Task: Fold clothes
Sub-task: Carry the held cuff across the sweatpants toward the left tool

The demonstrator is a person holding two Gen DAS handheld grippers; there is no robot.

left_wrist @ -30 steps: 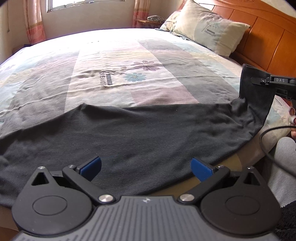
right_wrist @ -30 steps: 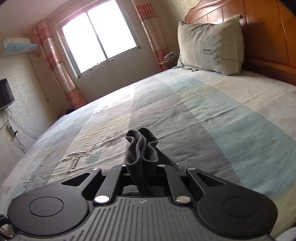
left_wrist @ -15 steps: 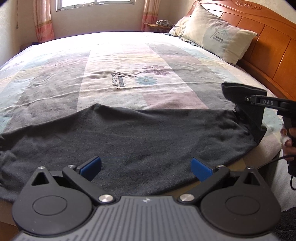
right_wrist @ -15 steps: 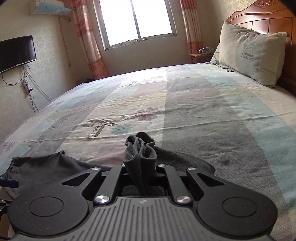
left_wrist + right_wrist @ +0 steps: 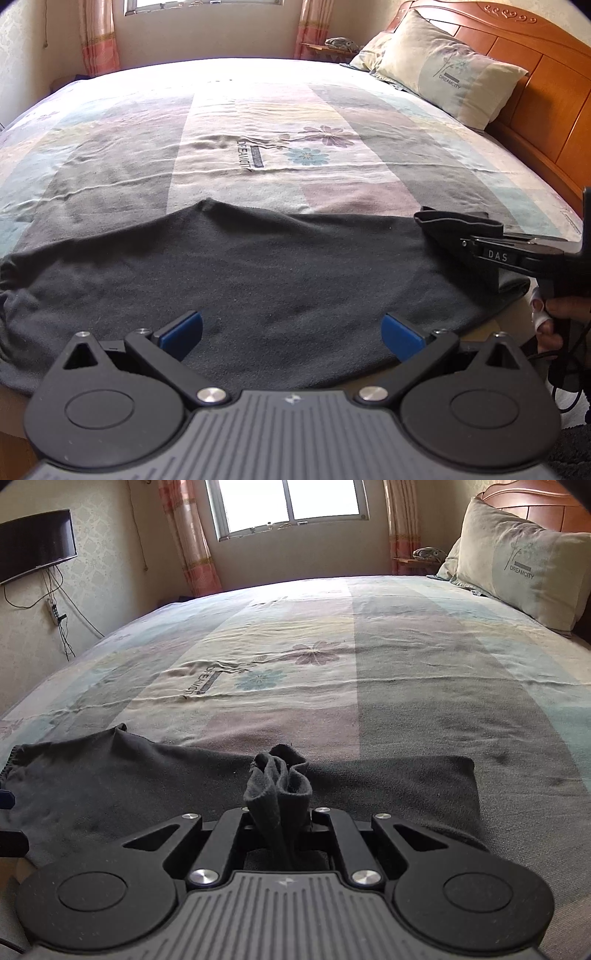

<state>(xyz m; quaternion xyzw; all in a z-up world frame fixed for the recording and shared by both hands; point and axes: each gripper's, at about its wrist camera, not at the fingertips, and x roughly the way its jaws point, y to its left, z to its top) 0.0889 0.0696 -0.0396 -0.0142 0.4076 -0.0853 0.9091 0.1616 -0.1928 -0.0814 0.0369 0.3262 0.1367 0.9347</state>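
Dark garment (image 5: 280, 288) lies spread along the near edge of the bed (image 5: 258, 122), left gripper (image 5: 291, 330) hovering over it with fingers wide apart and nothing between them, right gripper (image 5: 279, 805) clamped tight on a bunched fold of the same cloth at its right end. Around it: pillow (image 5: 450, 70) far right against the wooden headboard (image 5: 546, 85), window (image 5: 290, 498), wall TV (image 5: 35, 542) at left (partly cut off). Right gripper's fingertips are buried in the fold; a hand (image 5: 554, 314) on its handle shows only partly.
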